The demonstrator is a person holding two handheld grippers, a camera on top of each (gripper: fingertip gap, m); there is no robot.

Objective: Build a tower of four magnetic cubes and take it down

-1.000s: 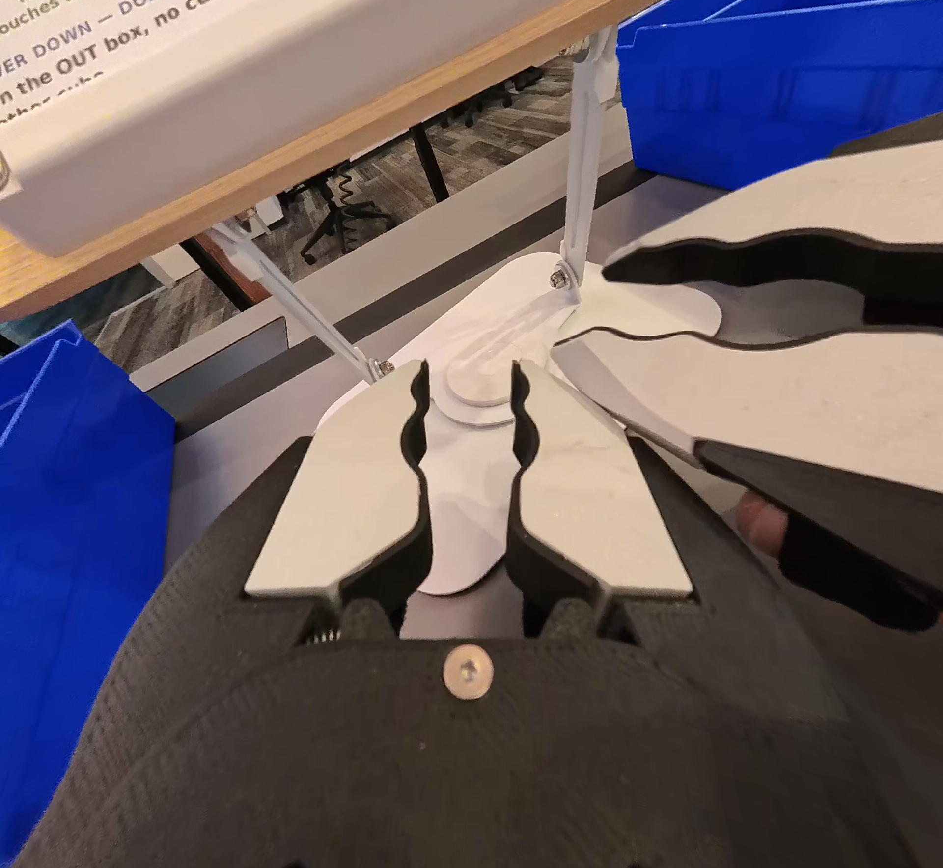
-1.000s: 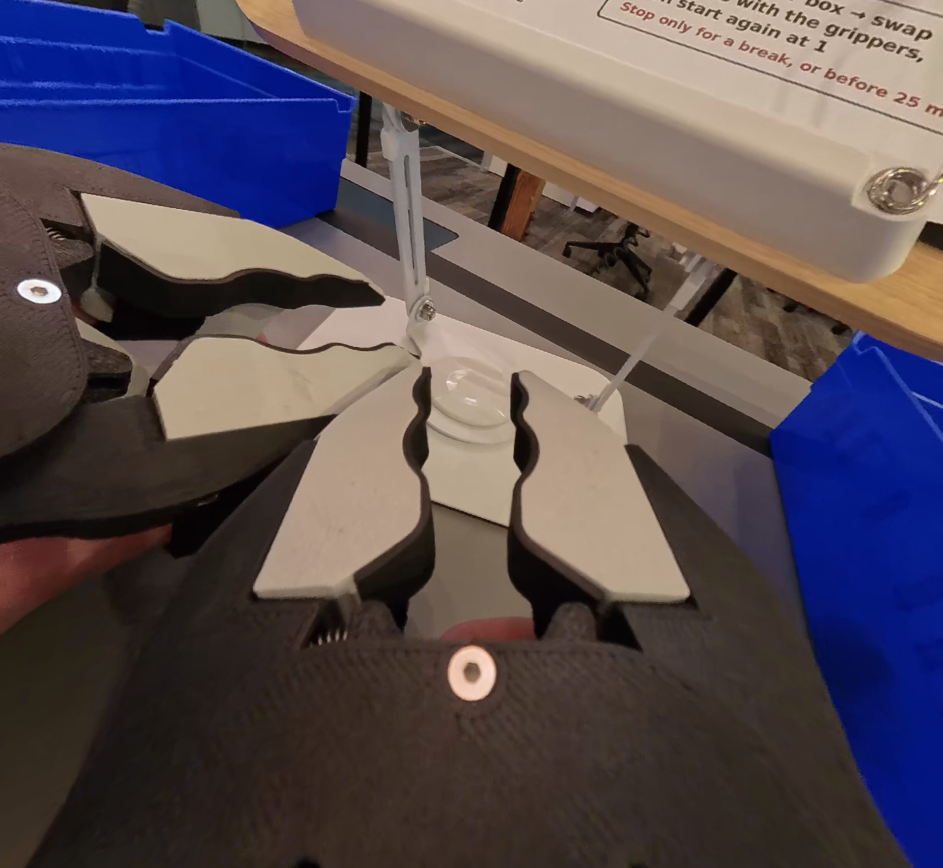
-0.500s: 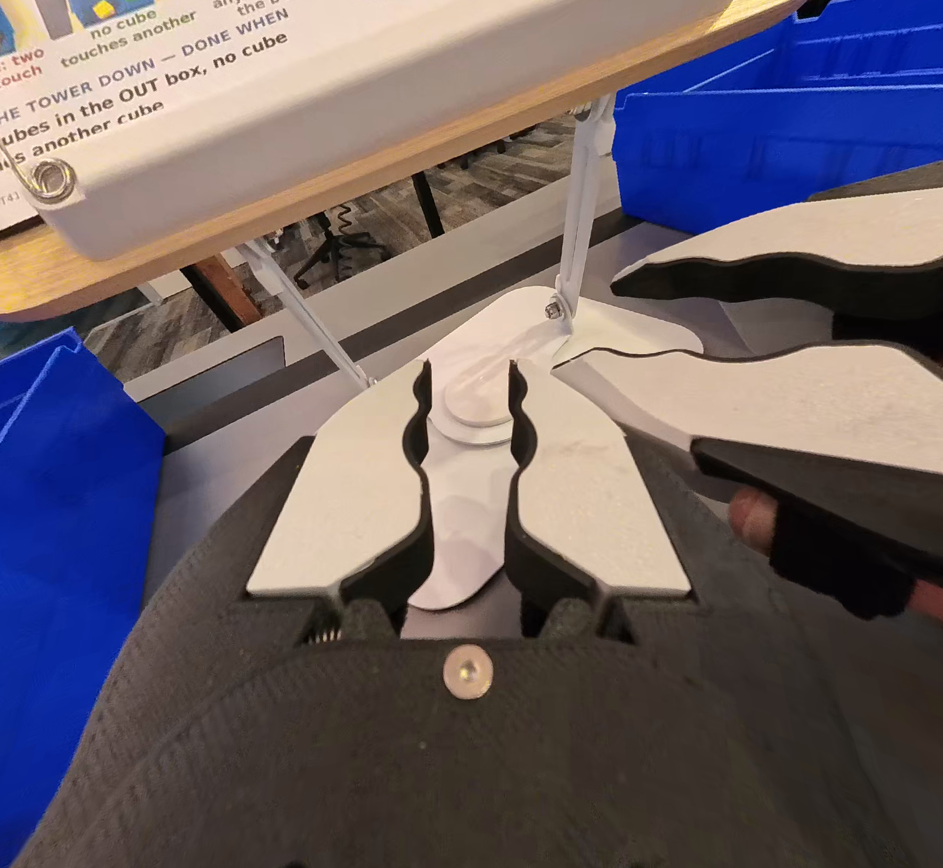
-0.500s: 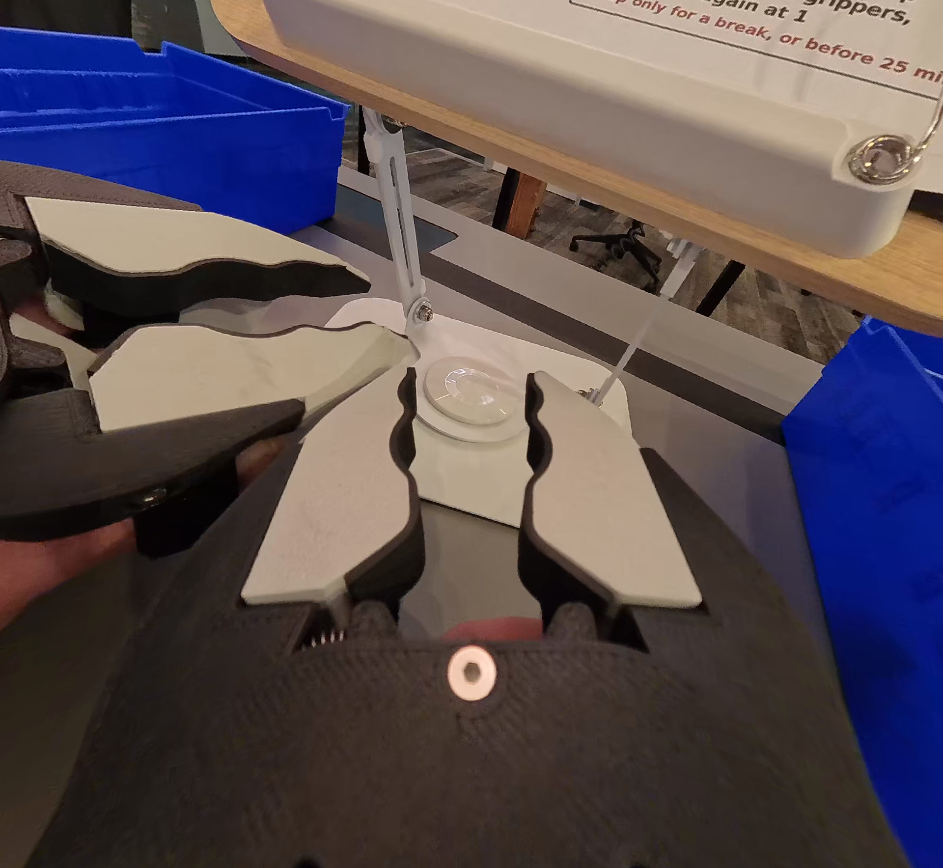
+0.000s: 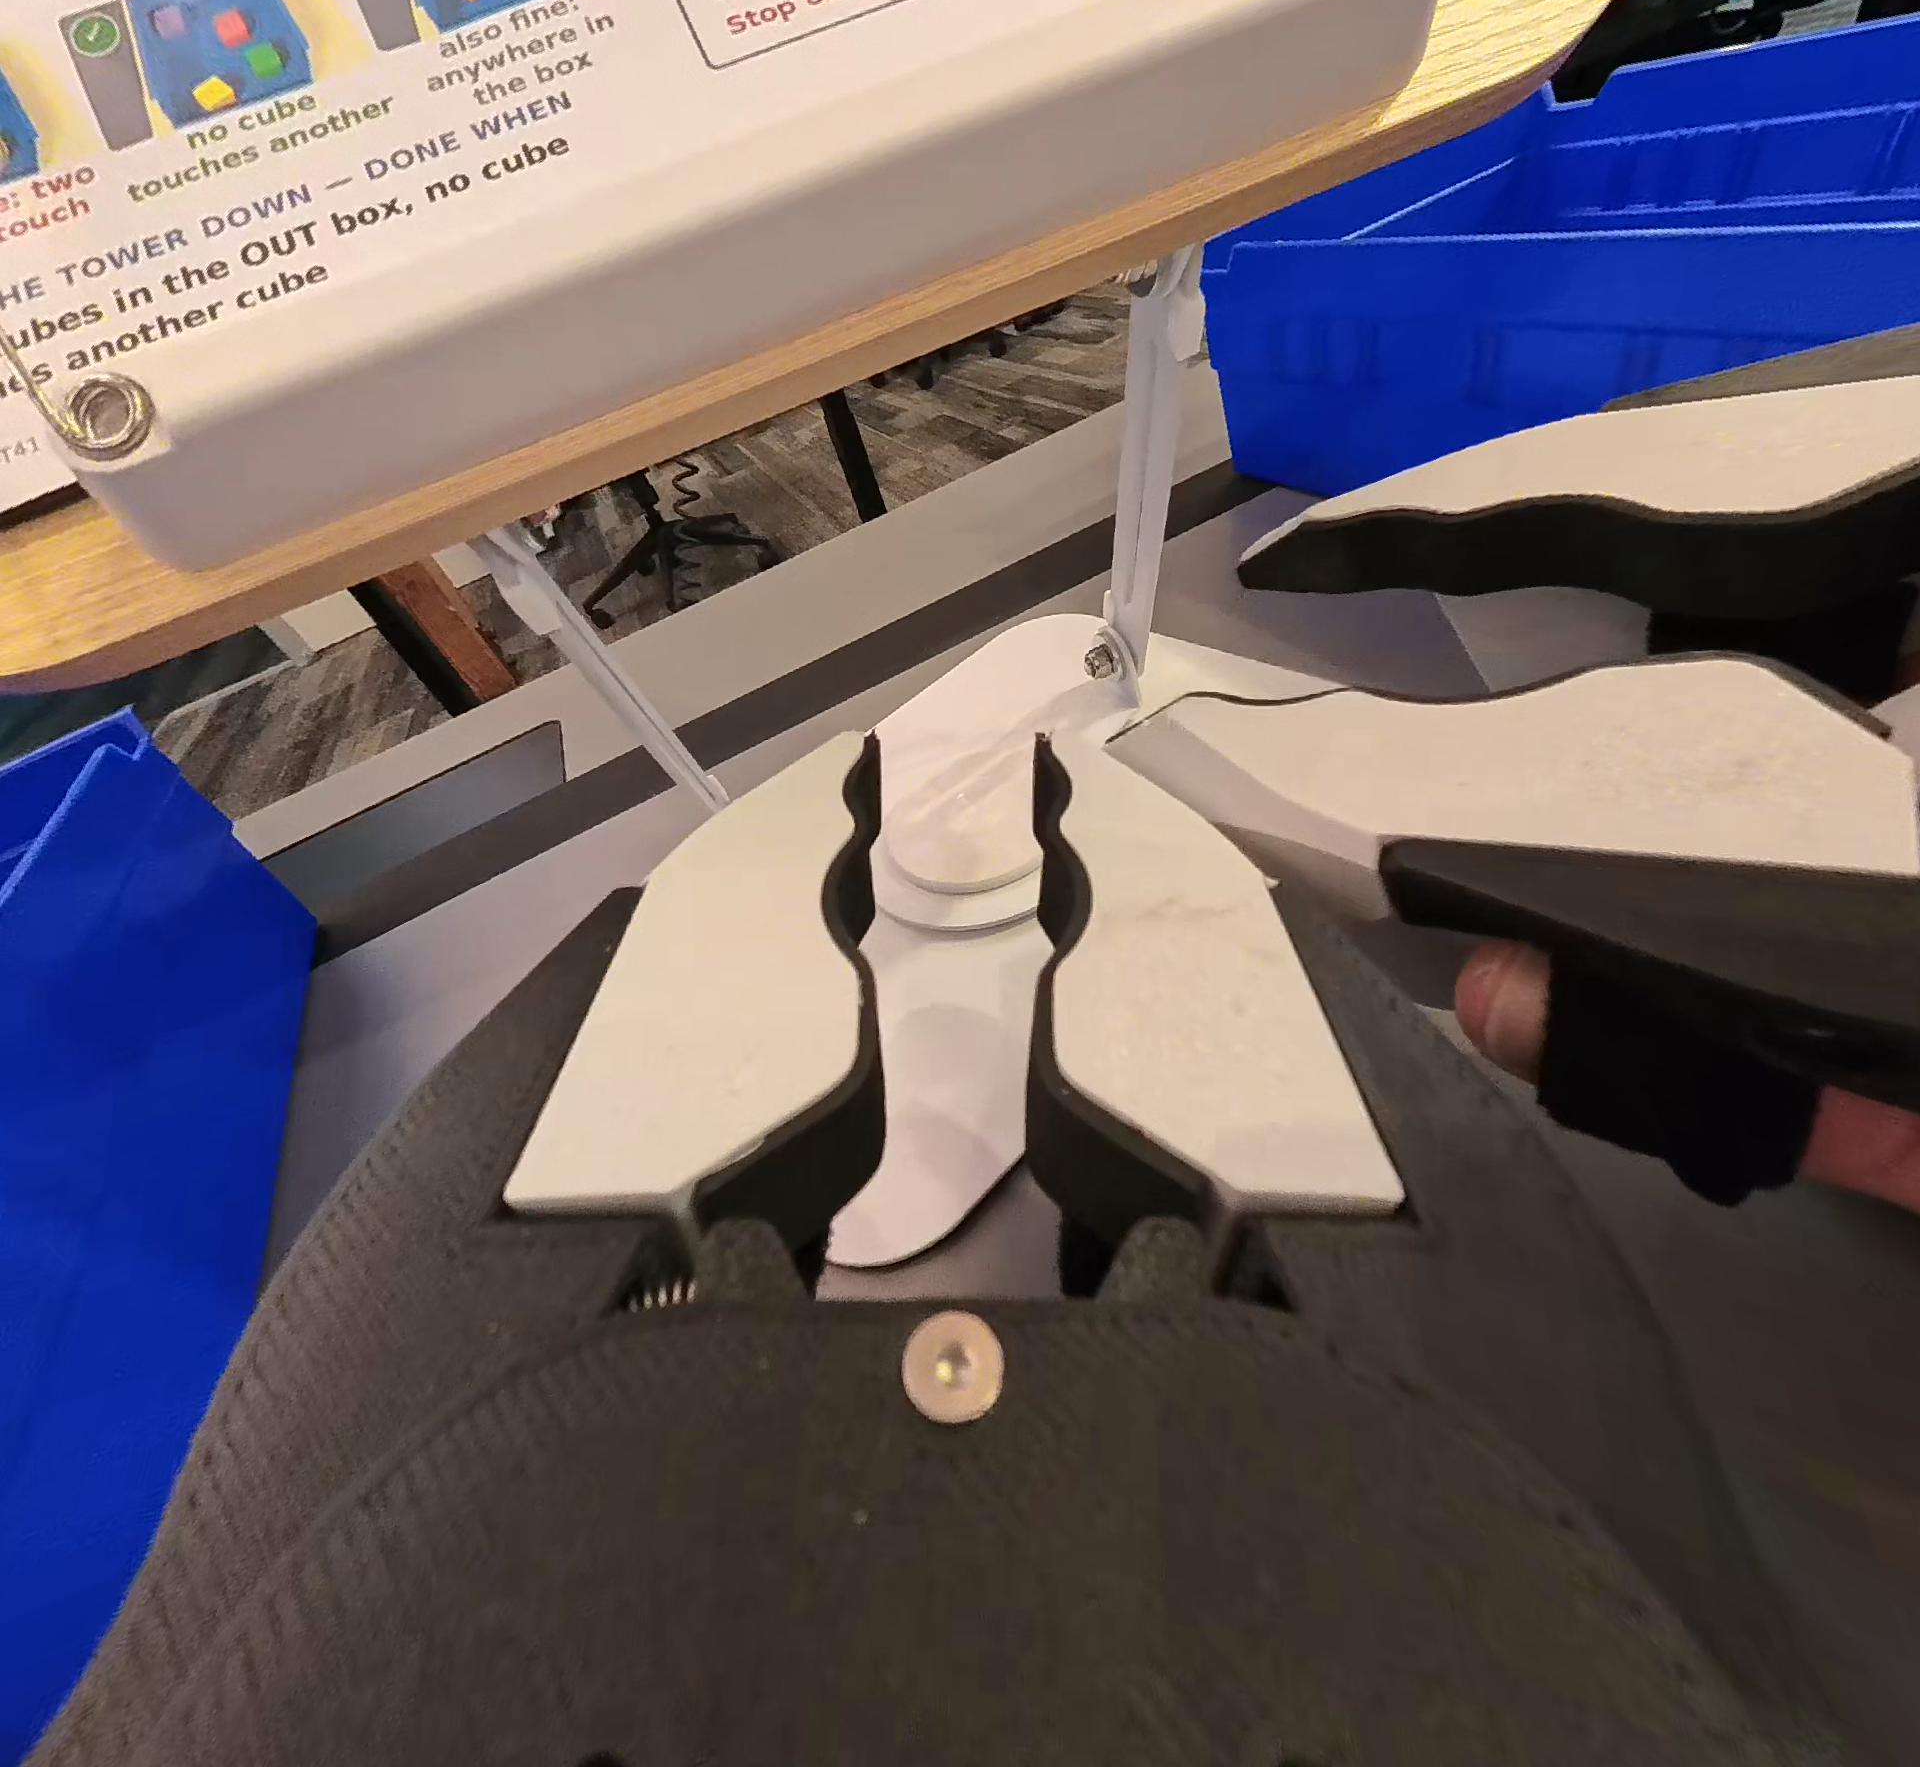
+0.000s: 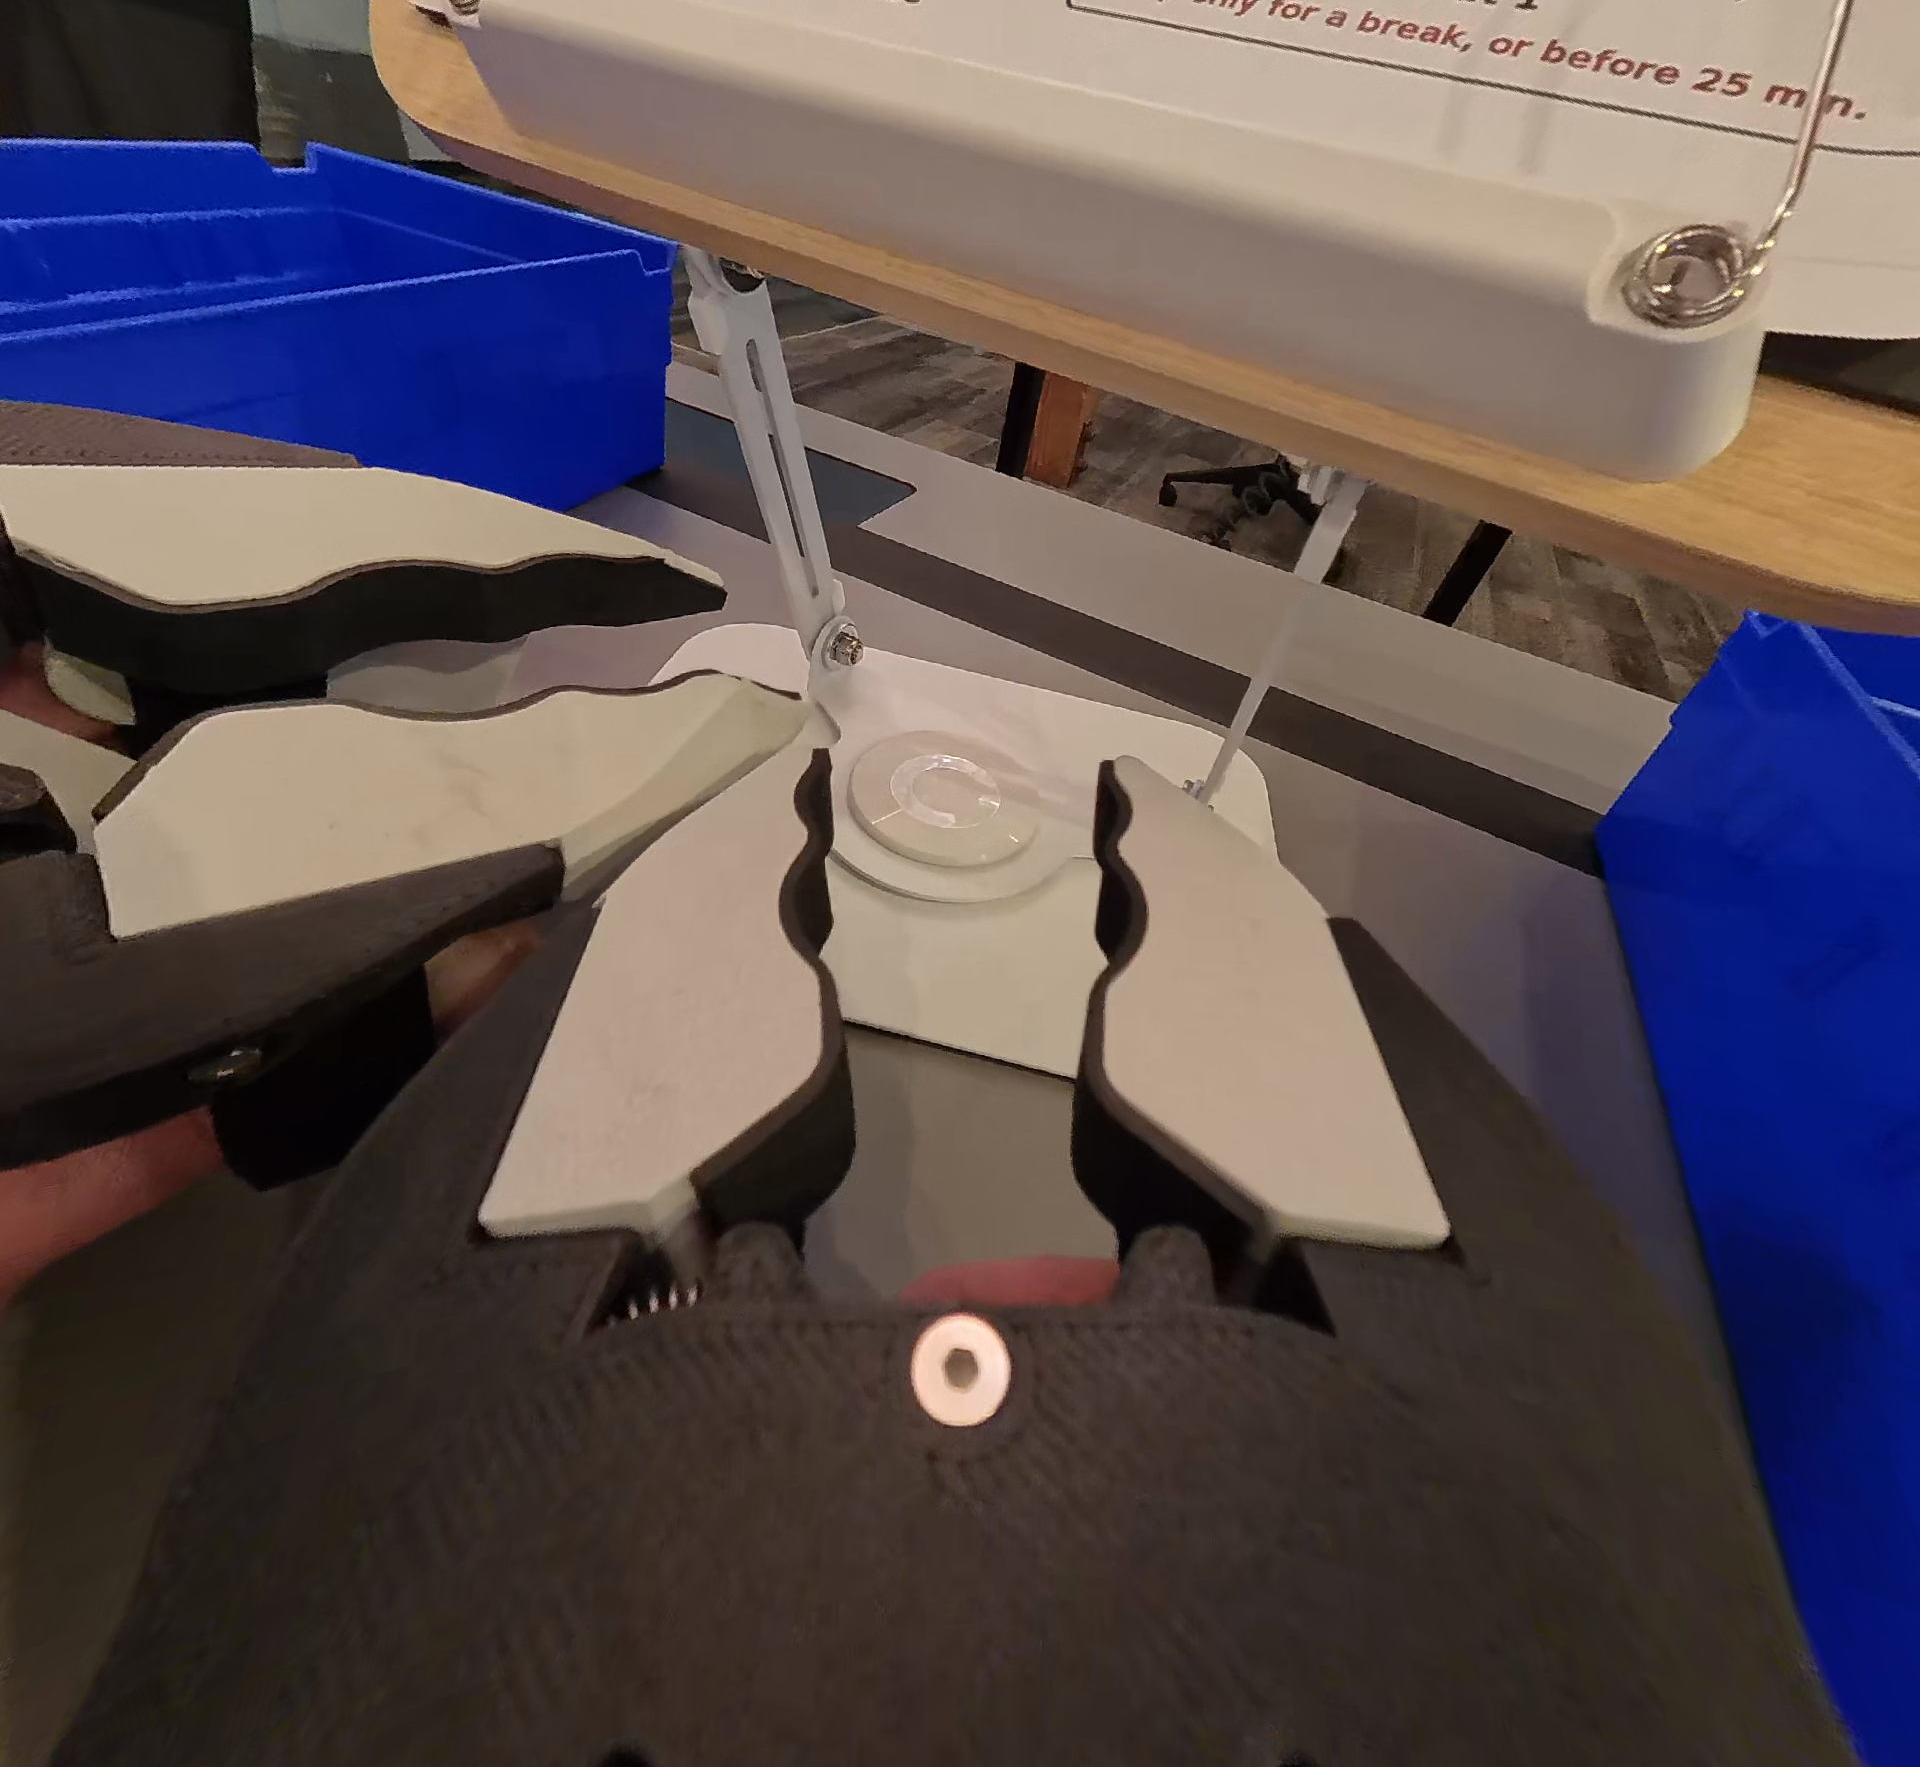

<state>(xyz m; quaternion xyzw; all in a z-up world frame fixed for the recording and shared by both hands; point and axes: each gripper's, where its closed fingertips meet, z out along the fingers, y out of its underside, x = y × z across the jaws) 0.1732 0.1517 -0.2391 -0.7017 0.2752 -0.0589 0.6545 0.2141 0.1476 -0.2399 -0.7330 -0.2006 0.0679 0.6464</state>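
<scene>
Left gripper [image 5: 954, 761] and right gripper [image 6: 961, 787] both released, empty, tips side by side over white stand base [image 6: 966, 990] on worktop [image 6: 1455, 886]; blue bins [image 6: 332, 335] either side, cubes unseen.

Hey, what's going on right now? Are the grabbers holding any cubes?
Left gripper open, empty. Right gripper open, empty. No cubes in view. Both point at the white stand base; nothing between.
</scene>
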